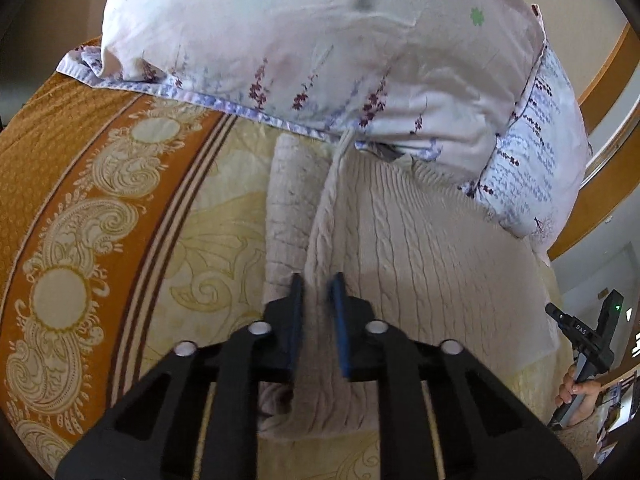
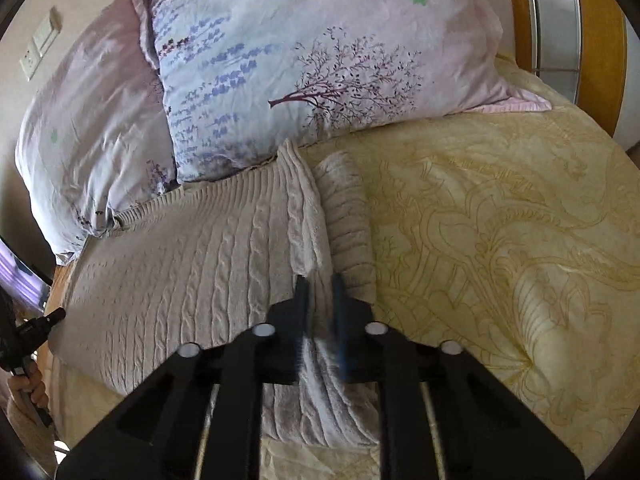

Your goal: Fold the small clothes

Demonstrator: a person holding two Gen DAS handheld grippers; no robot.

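Left wrist view: the left tool (image 1: pixel 318 280) has its two blue pads close together with a raised ridge of the sweater (image 1: pixel 420 248) running between them; the pads look clamped on that fold, which passes on back under the tool's black frame. The sweater is a cream cable-knit lying on the bed (image 1: pixel 120 240), its body spreading to the right of the tool and a ribbed sleeve (image 1: pixel 286 208) lying flat just to the left of the ridge. The bedspread is pale yellow in the middle with an orange patterned border at the left. The far end of the sweater touches a white floral pillow (image 1: pixel 320 48), and a second pillow (image 1: pixel 532 160) with blue print sits to its right. At the right edge the right tool (image 1: pixel 582 334) shows in part, gripped by a hand (image 1: pixel 580 392); its pads are not visible here.

Right wrist view: the right tool (image 2: pixel 320 280) likewise has its pads nearly closed on a bunched fold of the sweater (image 2: pixel 180 272), with knit fabric drawn between them and under the frame. The body spreads to the left; the ribbed sleeve (image 2: pixel 348 220) lies just right of the fold on the yellow bed (image 2: pixel 500 240). The blue-print pillow (image 2: pixel 300 60) rests at the sweater's far hem, the other pillow (image 2: pixel 88 120) to its left. The left tool (image 2: pixel 38 324) peeks in at the left edge.
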